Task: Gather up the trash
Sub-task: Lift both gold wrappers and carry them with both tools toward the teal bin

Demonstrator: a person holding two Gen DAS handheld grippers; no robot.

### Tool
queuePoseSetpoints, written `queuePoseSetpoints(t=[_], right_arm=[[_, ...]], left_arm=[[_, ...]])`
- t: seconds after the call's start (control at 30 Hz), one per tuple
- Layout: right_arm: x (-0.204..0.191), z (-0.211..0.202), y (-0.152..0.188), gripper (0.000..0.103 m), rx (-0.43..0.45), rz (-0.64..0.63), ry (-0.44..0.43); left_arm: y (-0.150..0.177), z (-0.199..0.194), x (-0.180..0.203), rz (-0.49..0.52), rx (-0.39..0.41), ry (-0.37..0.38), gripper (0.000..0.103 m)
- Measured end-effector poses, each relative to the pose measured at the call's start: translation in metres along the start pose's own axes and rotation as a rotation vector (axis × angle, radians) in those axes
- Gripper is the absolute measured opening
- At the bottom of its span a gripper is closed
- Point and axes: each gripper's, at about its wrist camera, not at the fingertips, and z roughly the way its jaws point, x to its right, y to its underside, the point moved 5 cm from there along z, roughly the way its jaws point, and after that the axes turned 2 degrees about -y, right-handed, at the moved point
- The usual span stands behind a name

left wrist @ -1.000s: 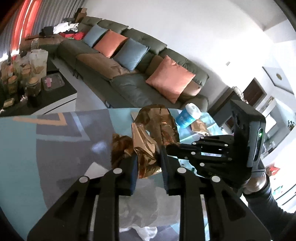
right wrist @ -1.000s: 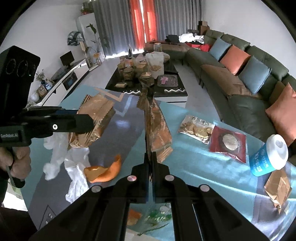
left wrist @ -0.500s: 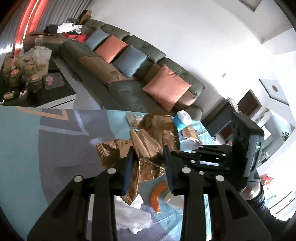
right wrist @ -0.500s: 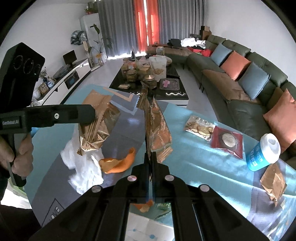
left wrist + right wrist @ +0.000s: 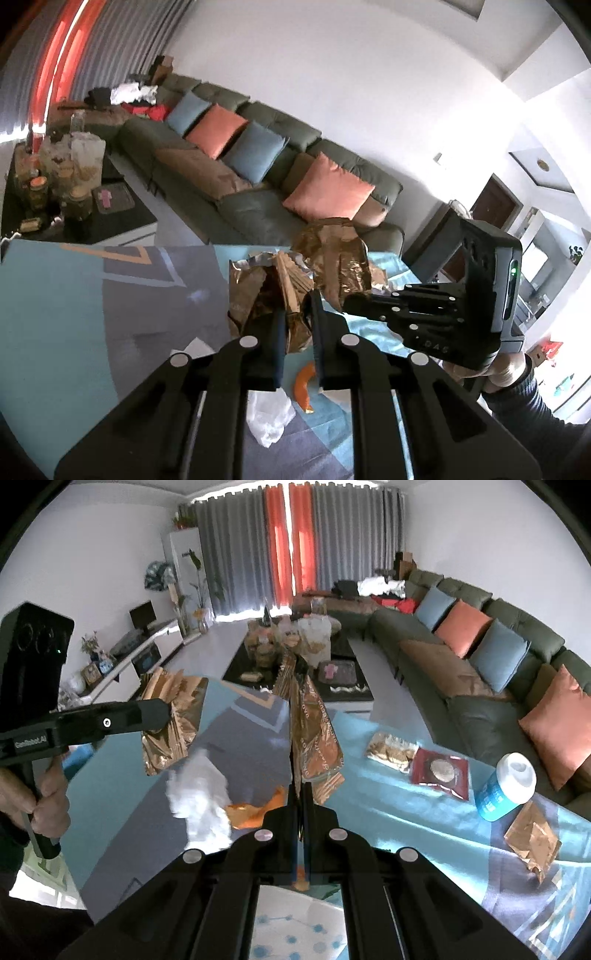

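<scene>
In the left wrist view my left gripper [image 5: 297, 325] has a crumpled copper foil wrapper [image 5: 258, 295] between its fingers, lifted off the teal tablecloth [image 5: 74, 302]; its jaws are closing on it. To its right the right gripper [image 5: 354, 301] carries a second copper wrapper [image 5: 332, 258]. In the right wrist view my right gripper [image 5: 300, 797] is shut on that flat copper-orange wrapper [image 5: 314, 734], which stands up from the pads. At the left, the left gripper [image 5: 162, 712] holds its crumpled wrapper [image 5: 173, 723], with a hand on the handle.
On the cloth lie a white tissue [image 5: 199, 801], an orange peel [image 5: 251, 812], a snack packet [image 5: 391, 751], a red packet [image 5: 439, 771], a blue cup with white lid [image 5: 506, 786] and another copper wrapper [image 5: 532, 838]. A dark coffee table [image 5: 354, 690] and green sofa [image 5: 498, 672] stand beyond.
Both grippers have risen with their wrappers, and the tissue and peel now sit lower in view. The left jaws have narrowed on the crumpled wrapper.
</scene>
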Motion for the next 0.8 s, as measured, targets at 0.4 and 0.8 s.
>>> queuePoseSetpoints(t=[0.4, 0.8], right_arm=[[-0.068, -0.067, -0.006, 0.001, 0.163, -0.053, -0.092], [-0.155, -0.079, -0.006, 0.001, 0.237, -0.098, -0.260]], left_arm=[[0.019, -0.115, 0.003, 0.072, 0.171, -0.208, 0.012], [0.069, -0.239, 0.005, 0.116, 0.295, -0.430, 0.012]])
